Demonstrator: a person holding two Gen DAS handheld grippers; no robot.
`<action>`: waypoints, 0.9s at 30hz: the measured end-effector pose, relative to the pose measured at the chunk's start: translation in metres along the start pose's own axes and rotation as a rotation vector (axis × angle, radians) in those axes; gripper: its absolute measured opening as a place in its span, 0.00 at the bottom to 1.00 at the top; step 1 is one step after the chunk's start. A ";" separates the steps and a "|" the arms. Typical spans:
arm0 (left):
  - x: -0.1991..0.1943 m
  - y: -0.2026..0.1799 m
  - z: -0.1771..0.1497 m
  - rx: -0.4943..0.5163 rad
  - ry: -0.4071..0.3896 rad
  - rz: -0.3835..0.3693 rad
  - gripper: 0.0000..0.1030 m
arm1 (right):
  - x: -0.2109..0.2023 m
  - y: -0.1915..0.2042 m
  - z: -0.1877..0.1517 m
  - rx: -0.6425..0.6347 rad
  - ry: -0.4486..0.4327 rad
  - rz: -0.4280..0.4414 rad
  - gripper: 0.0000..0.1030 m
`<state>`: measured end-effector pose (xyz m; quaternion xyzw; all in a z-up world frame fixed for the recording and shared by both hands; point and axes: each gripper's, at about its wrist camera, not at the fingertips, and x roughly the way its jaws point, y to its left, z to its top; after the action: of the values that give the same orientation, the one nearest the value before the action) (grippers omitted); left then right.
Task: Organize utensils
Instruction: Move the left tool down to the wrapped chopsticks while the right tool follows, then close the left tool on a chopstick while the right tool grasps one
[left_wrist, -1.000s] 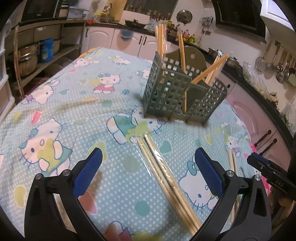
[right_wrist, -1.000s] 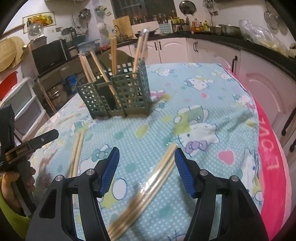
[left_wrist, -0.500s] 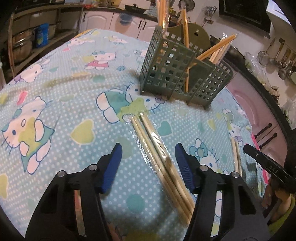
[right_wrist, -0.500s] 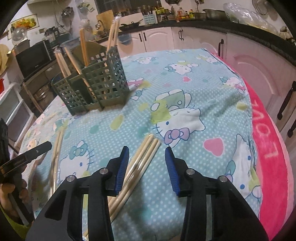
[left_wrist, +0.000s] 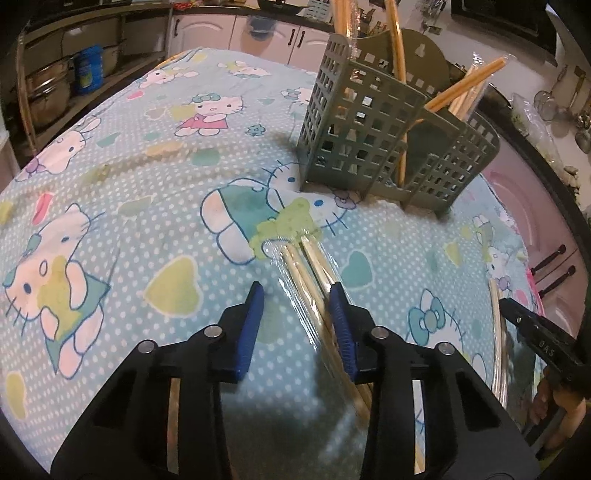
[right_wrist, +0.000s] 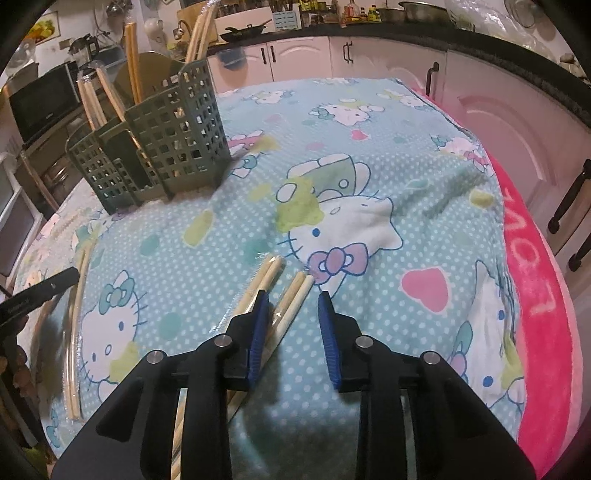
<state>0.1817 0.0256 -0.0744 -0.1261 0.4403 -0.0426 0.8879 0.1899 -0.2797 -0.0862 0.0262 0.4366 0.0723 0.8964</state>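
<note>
The green utensil caddy, with chopsticks sticking up out of it, is blocking the far middle of the bench, while open cloth is lying on either side of it. Wrapped chopstick packs are lying across the near middle, and another pack is occupying the near left edge in the right wrist view.

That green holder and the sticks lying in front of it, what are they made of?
The holder looks like moulded plastic, matte grey-green: thin grid walls with even square holes. The chopsticks look like pale bamboo or wood, unvarnished, inside clear glossy plastic sleeves that catch glare.
</note>
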 end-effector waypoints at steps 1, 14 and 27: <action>0.002 0.001 0.002 -0.003 0.001 0.001 0.24 | 0.001 0.000 0.001 0.000 0.002 -0.001 0.23; 0.020 0.007 0.022 -0.014 0.004 0.007 0.19 | 0.012 -0.013 0.013 0.068 0.014 0.049 0.18; 0.020 0.008 0.027 -0.021 0.004 -0.020 0.06 | -0.014 -0.018 0.022 0.124 -0.083 0.173 0.09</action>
<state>0.2152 0.0348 -0.0759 -0.1397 0.4414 -0.0473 0.8851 0.2010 -0.2991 -0.0637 0.1223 0.3988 0.1212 0.9007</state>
